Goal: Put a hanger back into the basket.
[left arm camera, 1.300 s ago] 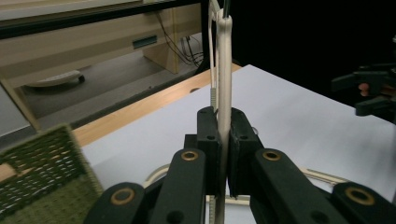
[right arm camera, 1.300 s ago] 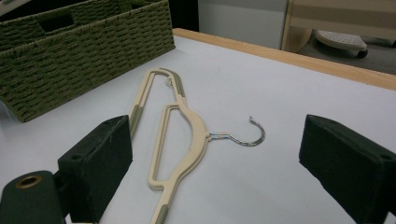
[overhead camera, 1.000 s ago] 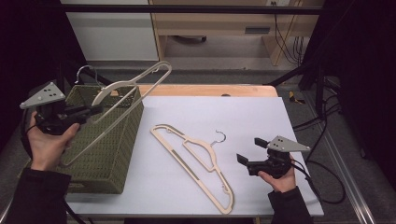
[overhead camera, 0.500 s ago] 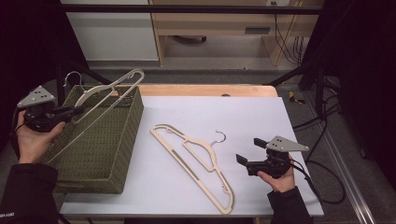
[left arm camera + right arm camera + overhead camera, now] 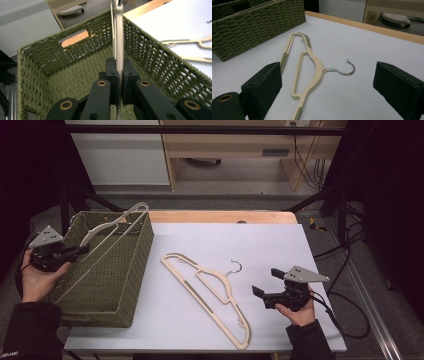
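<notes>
White tabletop: one hanger held over the woven basket (image 5: 131, 270), another lying flat.
Left gripper (image 5: 119, 82) pinches a cream hanger (image 5: 107, 227); spread right gripper (image 5: 267, 292) faces the second hanger (image 5: 207, 292), diagonal, just left.

No text, label, brand, number or sign is readable. A small pale mark sits on the left sleeve (image 5: 10, 353) at about 7 o'clock in the high view, but it's too small and blurred to make out.
</notes>
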Demonstrator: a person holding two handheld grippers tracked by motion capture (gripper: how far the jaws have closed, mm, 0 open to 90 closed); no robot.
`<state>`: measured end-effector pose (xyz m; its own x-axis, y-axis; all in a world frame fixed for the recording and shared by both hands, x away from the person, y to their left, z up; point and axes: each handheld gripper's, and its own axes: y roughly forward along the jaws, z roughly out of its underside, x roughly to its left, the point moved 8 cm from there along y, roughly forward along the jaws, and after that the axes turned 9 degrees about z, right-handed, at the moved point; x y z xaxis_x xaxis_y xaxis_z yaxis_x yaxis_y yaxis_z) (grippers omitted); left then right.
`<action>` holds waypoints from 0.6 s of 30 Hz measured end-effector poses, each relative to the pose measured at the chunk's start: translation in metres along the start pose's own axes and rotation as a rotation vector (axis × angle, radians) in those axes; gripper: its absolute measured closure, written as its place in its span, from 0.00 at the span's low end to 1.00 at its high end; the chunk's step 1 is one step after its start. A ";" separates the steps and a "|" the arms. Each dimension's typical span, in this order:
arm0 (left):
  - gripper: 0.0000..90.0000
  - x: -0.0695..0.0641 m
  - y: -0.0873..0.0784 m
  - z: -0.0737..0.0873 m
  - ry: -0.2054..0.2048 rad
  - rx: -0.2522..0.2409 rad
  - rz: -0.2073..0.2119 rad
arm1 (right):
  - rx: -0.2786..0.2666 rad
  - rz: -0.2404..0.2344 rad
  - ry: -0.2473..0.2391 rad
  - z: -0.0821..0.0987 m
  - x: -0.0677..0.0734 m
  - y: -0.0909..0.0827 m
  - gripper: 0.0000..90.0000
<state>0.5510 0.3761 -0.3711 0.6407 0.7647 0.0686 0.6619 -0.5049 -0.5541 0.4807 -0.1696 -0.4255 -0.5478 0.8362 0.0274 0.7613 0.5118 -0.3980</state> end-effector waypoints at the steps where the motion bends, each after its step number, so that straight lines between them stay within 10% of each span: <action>1: 0.95 0.001 -0.002 0.003 -0.001 0.002 -0.001 | 0.000 0.000 -0.005 0.000 0.000 0.000 0.10; 18: 0.95 0.005 0.013 0.047 -0.020 0.097 -0.050 | 0.011 -0.003 -0.008 0.002 0.002 0.003 0.10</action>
<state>0.5451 0.3923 -0.4166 0.5995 0.7962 0.0815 0.6510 -0.4258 -0.6284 0.4812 -0.1673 -0.4286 -0.5525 0.8332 0.0213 0.7561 0.5118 -0.4078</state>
